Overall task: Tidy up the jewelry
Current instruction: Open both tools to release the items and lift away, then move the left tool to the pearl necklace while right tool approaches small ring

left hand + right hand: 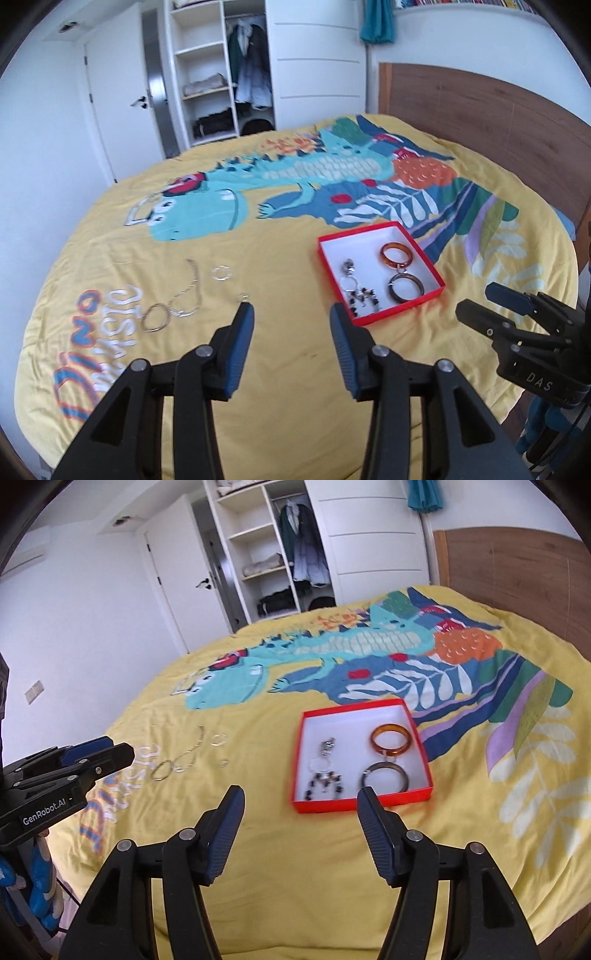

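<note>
A red box (pixel 436 275) (pixel 419 738) with a white inside lies on the yellow bedspread. It holds an orange bangle (pixel 396 254) (pixel 390 740), a dark bangle (pixel 405 288) (pixel 385 776) and a beaded earring piece (pixel 360 293) (pixel 325 771). Left of the box lie a silver chain (pixel 186 295) (pixel 188 755), a metal hoop (pixel 156 317) (pixel 162 770) and a small clear ring (pixel 222 273) (pixel 218 739). My left gripper (pixel 291 317) is open and empty, between the loose jewelry and the box. My right gripper (pixel 301 801) is open and empty, just in front of the box.
The bedspread (pixel 280 369) has a dinosaur print. A wooden headboard (pixel 480 110) stands at the right. An open wardrobe (pixel 221 74) and a white door (pixel 110 92) are beyond the bed's far edge. The right gripper shows at the right of the left wrist view (pixel 476 304).
</note>
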